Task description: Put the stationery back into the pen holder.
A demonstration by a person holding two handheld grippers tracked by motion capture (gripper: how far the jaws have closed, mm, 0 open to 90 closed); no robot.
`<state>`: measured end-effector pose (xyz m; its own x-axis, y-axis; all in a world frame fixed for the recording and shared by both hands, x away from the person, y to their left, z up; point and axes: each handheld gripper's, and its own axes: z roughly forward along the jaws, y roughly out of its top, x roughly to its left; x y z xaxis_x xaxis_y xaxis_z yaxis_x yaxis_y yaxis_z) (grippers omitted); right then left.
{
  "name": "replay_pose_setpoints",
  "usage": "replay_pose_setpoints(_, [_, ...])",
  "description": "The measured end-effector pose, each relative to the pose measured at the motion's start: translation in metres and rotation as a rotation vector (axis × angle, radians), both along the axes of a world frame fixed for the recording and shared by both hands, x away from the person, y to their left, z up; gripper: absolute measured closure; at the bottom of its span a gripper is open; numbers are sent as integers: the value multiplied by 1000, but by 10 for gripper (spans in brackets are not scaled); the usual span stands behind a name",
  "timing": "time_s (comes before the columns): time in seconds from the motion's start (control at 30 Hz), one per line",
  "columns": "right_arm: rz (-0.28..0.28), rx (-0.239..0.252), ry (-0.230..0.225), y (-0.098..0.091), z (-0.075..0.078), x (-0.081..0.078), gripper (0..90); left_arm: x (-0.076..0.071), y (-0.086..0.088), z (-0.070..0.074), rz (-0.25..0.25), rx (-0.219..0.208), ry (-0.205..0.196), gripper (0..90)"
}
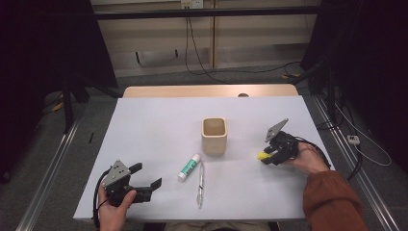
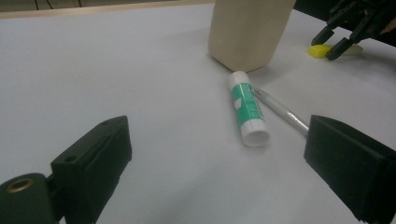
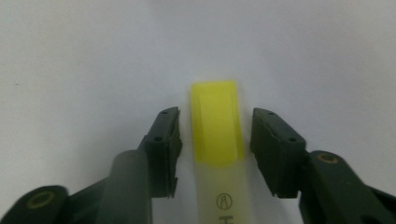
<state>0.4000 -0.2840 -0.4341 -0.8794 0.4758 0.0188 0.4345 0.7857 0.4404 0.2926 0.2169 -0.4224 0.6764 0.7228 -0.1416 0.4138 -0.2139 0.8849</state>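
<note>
Yellow cap: the highlighter (image 3: 216,140) lies flat on the table (image 1: 144,134), its cap end between our right gripper (image 3: 215,140) fingers
Right fingers: apart, a thin gap either side, not yet pressing
Grip advice: we should centre the barrel between both pads, then squeeze evenly so it does not roll
Left gripper (image 2: 219,154): fingers wide apart, nothing between; glue stick (image 2: 247,108) beyond them

The high view looks down the table (image 1: 159,125); both gripper views sit low, sharing the highlighter (image 3: 217,126).
</note>
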Motion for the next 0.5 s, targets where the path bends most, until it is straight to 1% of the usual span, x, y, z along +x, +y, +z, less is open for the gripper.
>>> replay_pose_setpoints(0.07, [-11,-6,1,-1,1,0,611,0,0,0,-1,0,1,74])
replay_pose_setpoints(0.2, [-13,-4,-1,-2,1,0,652,0,0,0,-2,0,1,74])
replay_pose_setpoints(0.33, [4,-14,-7,0,1,0,673,0,-1,0,-1,-1,2,74])
replay_pose_setpoints(0.5, [-20,-12,3,0,2,0,675,0,-1,-1,-1,-1,3,74])
